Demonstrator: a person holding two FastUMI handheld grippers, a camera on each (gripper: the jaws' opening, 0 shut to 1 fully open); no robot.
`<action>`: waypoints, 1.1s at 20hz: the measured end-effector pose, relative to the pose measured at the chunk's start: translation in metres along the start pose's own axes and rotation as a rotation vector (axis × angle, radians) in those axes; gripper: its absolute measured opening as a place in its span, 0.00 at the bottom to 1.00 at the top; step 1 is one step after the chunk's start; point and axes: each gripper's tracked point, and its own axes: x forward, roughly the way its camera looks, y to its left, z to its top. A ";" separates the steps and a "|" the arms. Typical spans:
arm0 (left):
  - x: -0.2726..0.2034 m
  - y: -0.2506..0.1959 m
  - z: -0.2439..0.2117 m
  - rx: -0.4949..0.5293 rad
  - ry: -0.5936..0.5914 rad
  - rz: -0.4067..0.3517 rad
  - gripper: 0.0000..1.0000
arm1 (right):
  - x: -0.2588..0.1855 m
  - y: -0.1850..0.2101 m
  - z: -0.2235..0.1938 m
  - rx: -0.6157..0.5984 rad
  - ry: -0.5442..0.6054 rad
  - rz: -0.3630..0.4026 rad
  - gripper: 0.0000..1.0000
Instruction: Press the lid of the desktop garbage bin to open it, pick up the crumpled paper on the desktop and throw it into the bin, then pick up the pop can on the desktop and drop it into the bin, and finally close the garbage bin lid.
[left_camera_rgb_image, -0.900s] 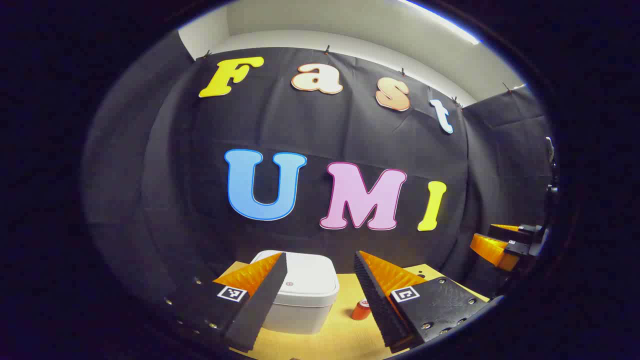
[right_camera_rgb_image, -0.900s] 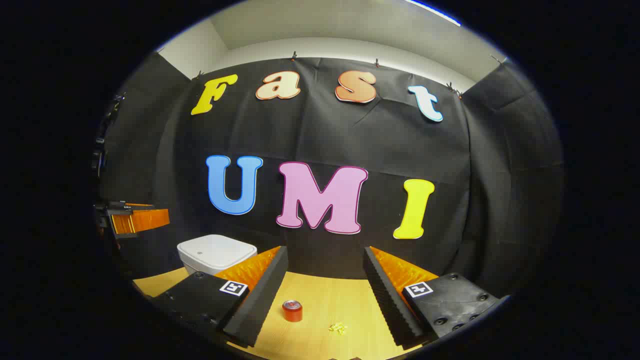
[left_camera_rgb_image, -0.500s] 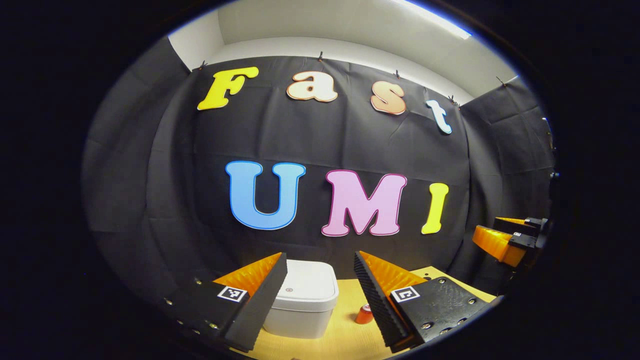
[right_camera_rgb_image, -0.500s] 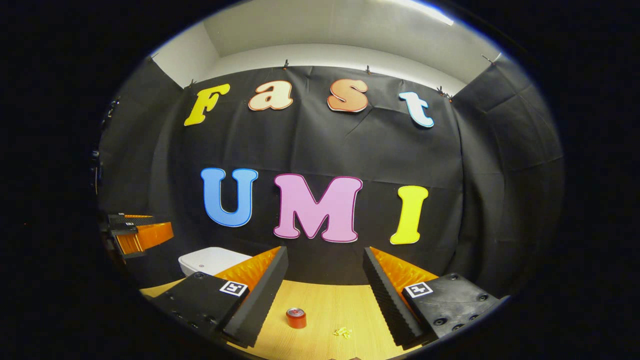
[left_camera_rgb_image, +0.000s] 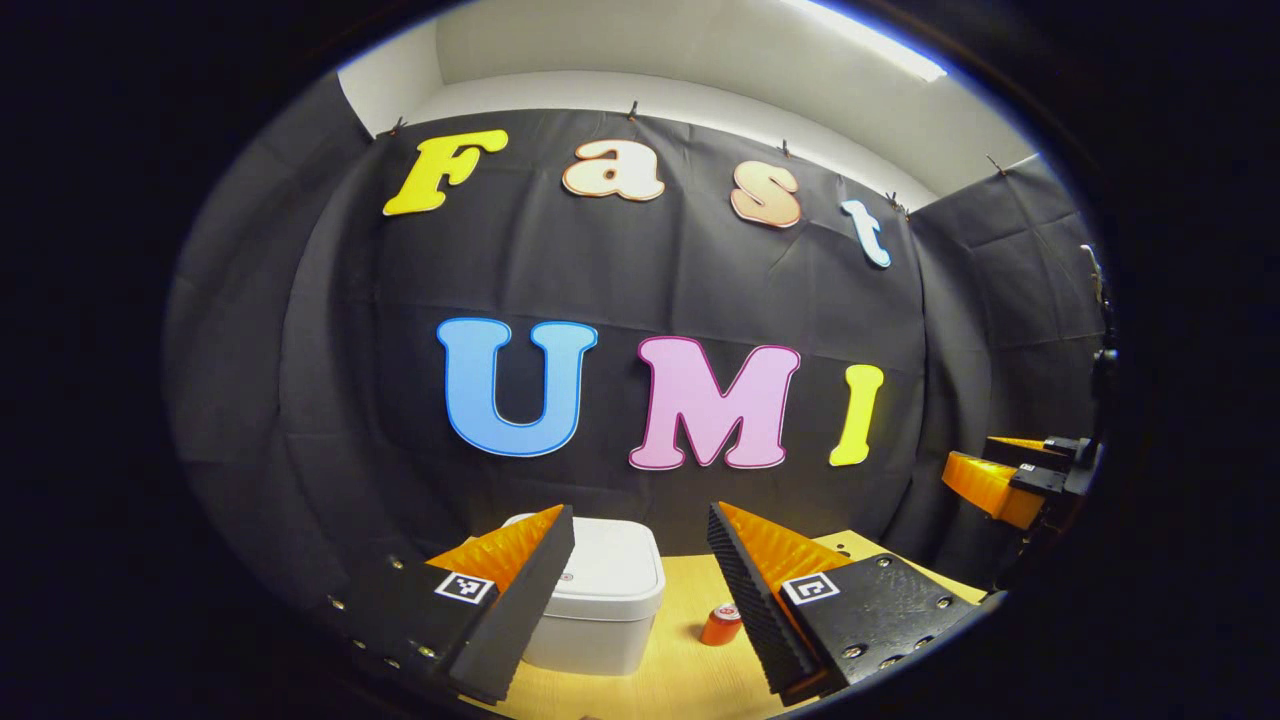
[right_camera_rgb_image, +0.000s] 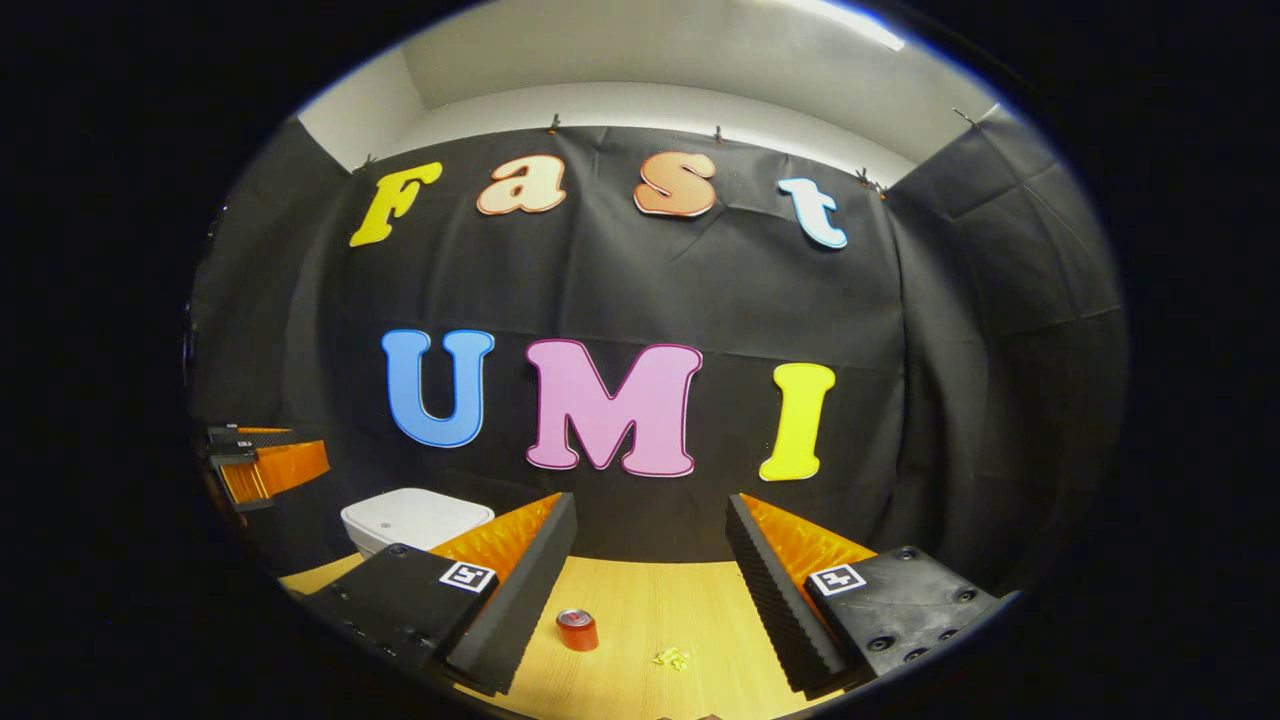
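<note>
A white bin (left_camera_rgb_image: 600, 600) with its lid down stands on the wooden desktop (left_camera_rgb_image: 680, 670), partly behind my left gripper's (left_camera_rgb_image: 640, 545) near finger; the same bin (right_camera_rgb_image: 405, 520) sits at the left in the right gripper view. A red pop can (left_camera_rgb_image: 720, 625) stands upright to the bin's right, also visible as the can (right_camera_rgb_image: 577, 630) between my right gripper's (right_camera_rgb_image: 650, 530) fingers, farther off. A small yellowish crumpled paper (right_camera_rgb_image: 672, 657) lies right of the can. Both grippers hover open above the desk, holding nothing. The right gripper (left_camera_rgb_image: 1000, 480) appears at the right edge, the left gripper (right_camera_rgb_image: 265, 465) at the left edge.
The black cloth wall rises right behind the desktop (right_camera_rgb_image: 650, 600). Bare wood lies around the can and the paper.
Both views have shifted slightly; the bin and can look a little smaller and farther off. Both grippers stay open and nothing on the desk has moved.
</note>
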 end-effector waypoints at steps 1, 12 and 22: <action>0.001 0.000 0.000 0.000 0.000 0.001 0.89 | -0.001 0.001 -0.002 0.006 0.001 -0.004 0.97; 0.027 0.011 -0.015 -0.046 0.039 0.036 0.89 | -0.002 0.005 -0.013 -0.027 0.008 0.011 0.98; 0.083 0.051 -0.044 0.047 0.078 0.070 0.53 | 0.006 0.007 -0.025 -0.021 0.043 0.030 0.98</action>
